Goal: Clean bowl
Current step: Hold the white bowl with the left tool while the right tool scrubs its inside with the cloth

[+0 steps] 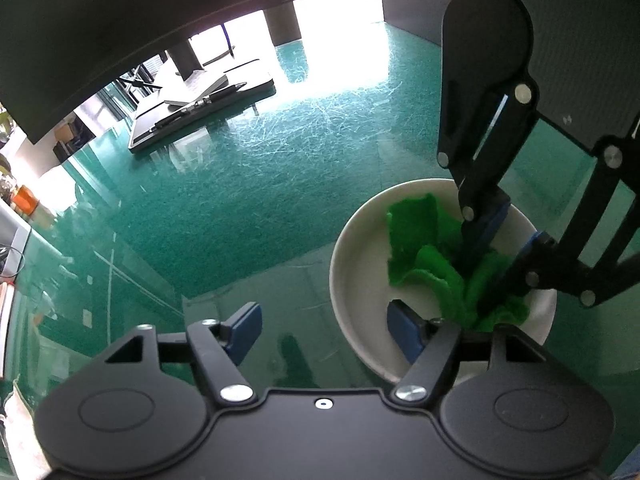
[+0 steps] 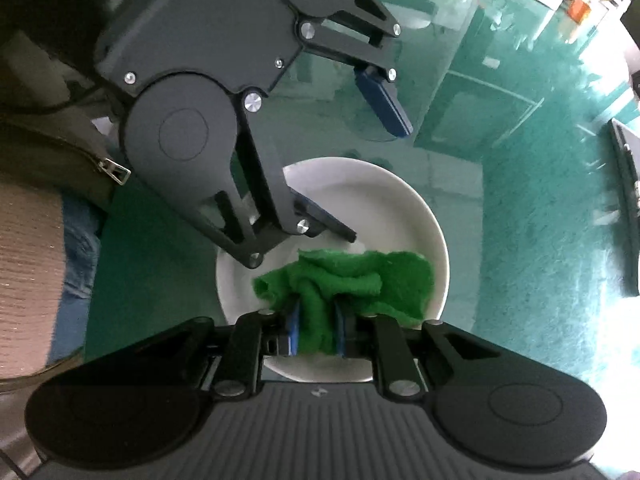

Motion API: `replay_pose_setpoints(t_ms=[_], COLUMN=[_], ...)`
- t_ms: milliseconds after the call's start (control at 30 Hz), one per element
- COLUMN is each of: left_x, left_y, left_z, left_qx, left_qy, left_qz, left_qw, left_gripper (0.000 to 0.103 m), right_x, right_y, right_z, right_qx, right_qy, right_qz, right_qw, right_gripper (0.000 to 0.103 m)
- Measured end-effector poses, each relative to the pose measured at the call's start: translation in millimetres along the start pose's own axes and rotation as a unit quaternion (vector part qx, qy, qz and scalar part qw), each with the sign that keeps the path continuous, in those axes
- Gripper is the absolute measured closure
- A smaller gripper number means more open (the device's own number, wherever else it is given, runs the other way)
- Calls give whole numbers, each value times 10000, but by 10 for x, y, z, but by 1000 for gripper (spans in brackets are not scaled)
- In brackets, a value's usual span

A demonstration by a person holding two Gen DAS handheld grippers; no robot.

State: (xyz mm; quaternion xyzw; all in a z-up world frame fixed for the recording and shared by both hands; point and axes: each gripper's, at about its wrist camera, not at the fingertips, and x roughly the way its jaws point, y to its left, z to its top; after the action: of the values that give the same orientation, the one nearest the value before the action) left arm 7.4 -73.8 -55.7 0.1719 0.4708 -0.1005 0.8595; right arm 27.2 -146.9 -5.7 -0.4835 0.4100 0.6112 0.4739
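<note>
The right gripper (image 2: 316,330) is clamped on a green cloth (image 2: 352,284), its two blue pads pinching a bunched fold at the frame's 6 o'clock. From the pinch the cloth spreads toward 12 and 3 o'clock across the inside of a white bowl (image 2: 404,208); in the left wrist view the same cloth (image 1: 424,248) lies crumpled in the bowl's right half, with the right gripper (image 1: 494,254) reaching down into it from 1 o'clock.

The left gripper (image 1: 324,330) stands wide open and holds nothing. Its right blue pad (image 1: 404,330) sits over the bowl (image 1: 360,280) by its near rim, whether touching it is unclear, while its left pad hangs above the bare surface at 7 o'clock of the bowl. In the right wrist view this gripper (image 2: 362,166) enters from 11 o'clock, one finger down over the bowl by the cloth, the other raised beyond the far rim.

The bowl rests on a green cutting mat (image 1: 248,184) under glossy glass. Far off at 11 o'clock in the left view lies a dark flat device (image 1: 208,108) with pens on it.
</note>
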Motion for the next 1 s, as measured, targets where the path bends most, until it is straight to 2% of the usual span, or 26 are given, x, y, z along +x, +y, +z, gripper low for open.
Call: replay_pose_setpoints(t_ms=[33, 100, 167, 367, 433, 500, 533, 567, 600, 633, 833, 933, 1000], left_x=[-1, -7, -14, -9, -1, 13, 20, 27, 34, 41, 82, 94, 96], left_y=[-4, -16, -37, -76, -66, -45, -35, -25, -14, -4, 59, 89, 108], left_z=[6, 21, 31, 45, 42, 24, 15, 7, -2, -11, -64, -115, -169], left_qx=[22, 52, 80, 79, -13, -283, -418, -552, -687, -822, -1625, -1967, -2151], left_qy=[10, 27, 39, 42, 55, 88, 105, 121, 138, 154, 253, 251, 211], left_qz=[-23, -124, -191, -251, -255, -299, -321, -342, -364, -385, -512, -478, -382], left_qw=[10000, 9999, 9998, 9996, 9997, 9991, 9986, 9978, 9969, 9958, 9851, 9790, 9756], left_gripper=[37, 50, 59, 59, 58, 52, 50, 41, 28, 22, 21, 14, 1], right_x=[1, 3, 13, -7, 6, 40, 34, 30, 32, 37, 39, 52, 72], right_y=[8, 41, 78, 119, 142, 128, 122, 122, 128, 128, 291, 369, 370], right_z=[-3, -14, -24, -21, -11, 12, 9, 4, 2, 7, -58, -45, -23], right_qx=[-67, -156, -238, -5, -165, -288, -220, -170, -145, -121, -471, -761, -920], right_qy=[19, 15, -2, -163, -61, 40, 50, 58, 68, 83, -49, 1, 37], right_qz=[-88, -311, -538, 33, -181, -448, -411, -387, -383, -382, -624, -764, -762], right_qw=[9999, 9994, 9983, 9999, 9997, 9986, 9989, 9991, 9991, 9992, 9969, 9942, 9928], right_gripper=[86, 86, 87, 89, 87, 85, 83, 83, 82, 82, 81, 81, 80])
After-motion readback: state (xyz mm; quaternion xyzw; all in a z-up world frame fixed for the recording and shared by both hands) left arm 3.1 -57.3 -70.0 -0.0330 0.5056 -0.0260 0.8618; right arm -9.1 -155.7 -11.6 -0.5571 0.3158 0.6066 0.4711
